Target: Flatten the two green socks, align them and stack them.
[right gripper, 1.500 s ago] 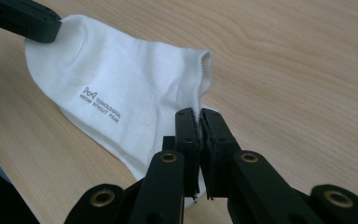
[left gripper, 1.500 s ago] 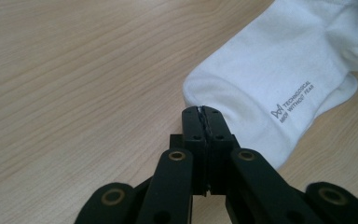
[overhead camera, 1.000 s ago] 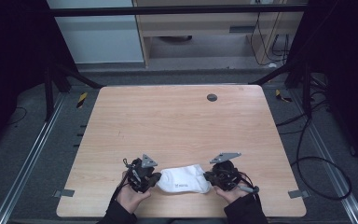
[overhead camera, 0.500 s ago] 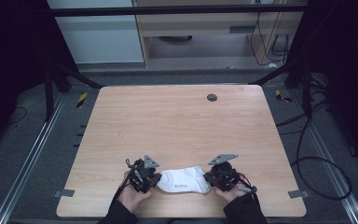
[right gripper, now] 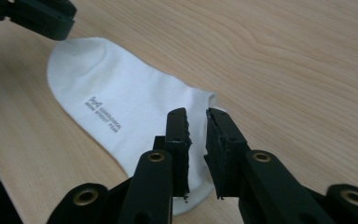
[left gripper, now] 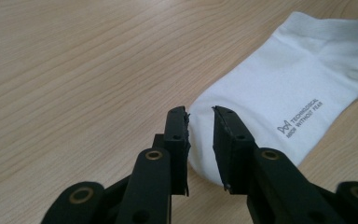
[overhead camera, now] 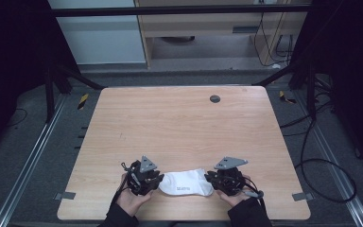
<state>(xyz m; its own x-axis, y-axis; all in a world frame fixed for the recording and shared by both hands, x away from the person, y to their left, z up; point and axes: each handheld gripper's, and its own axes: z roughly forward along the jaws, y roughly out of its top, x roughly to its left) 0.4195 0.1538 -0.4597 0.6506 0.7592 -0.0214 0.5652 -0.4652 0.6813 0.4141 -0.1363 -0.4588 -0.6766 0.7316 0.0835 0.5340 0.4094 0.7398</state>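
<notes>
A white ankle sock (overhead camera: 186,183) with small grey lettering lies flat near the front edge of the wooden table (overhead camera: 179,127). My left gripper (overhead camera: 157,182) is at the sock's toe end, and my right gripper (overhead camera: 215,182) is at its cuff end. In the left gripper view the jaws (left gripper: 200,116) stand a little apart over the rounded toe of the sock (left gripper: 279,88), with nothing pinched. In the right gripper view the jaws (right gripper: 196,119) are narrowly open above the sock (right gripper: 121,112) near its opening. The left gripper (right gripper: 32,16) shows beyond the toe.
A small dark round grommet (overhead camera: 214,99) sits in the far part of the tabletop. Black frame legs, cables and grey floor surround the table. A light wooden cabinet stands behind it.
Both grippers have sunk slightly toward the front edge, and the sock lies a little flatter between them.
</notes>
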